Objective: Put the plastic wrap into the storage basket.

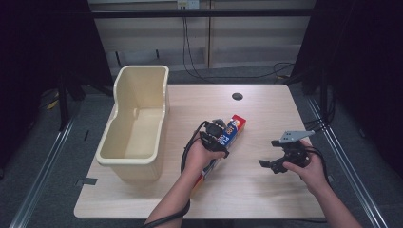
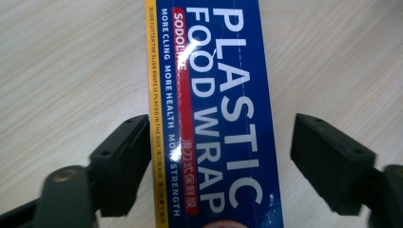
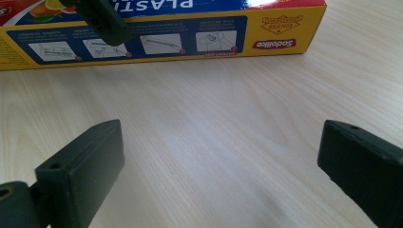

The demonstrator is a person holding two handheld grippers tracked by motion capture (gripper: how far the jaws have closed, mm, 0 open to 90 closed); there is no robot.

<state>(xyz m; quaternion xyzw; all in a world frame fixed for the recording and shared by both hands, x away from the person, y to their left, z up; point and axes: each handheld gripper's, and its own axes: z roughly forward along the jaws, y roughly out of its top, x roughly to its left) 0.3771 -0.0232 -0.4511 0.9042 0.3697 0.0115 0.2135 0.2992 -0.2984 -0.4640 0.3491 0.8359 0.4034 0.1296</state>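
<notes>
I had the left tool [image 2: 221, 166] down over the plastic wrap box [image 2: 214, 109], which lay flat on the wooden counter [image 1: 266, 114] near its middle, running diagonally away from me, just to the right of the cream bin [image 1: 138, 118]. In the left gripper view the box ran lengthwise between the two black jaws, its blue face with the white lettering up. One jaw sat against the yellow edge of the box; the other stood clear of the blue edge, with bare counter showing in the gap. So the left tool straddled the box, spread and not pinching it.

My right tool [image 1: 273, 165] hung over bare counter well to the right of the box, in my right hand [image 1: 311, 168]. In the right gripper view its jaws were spread wide with nothing between them but wood grain, and the yellow side of the box, with its instruction panels, lay beyond them. One jaw of the left tool showed against that side.
</notes>
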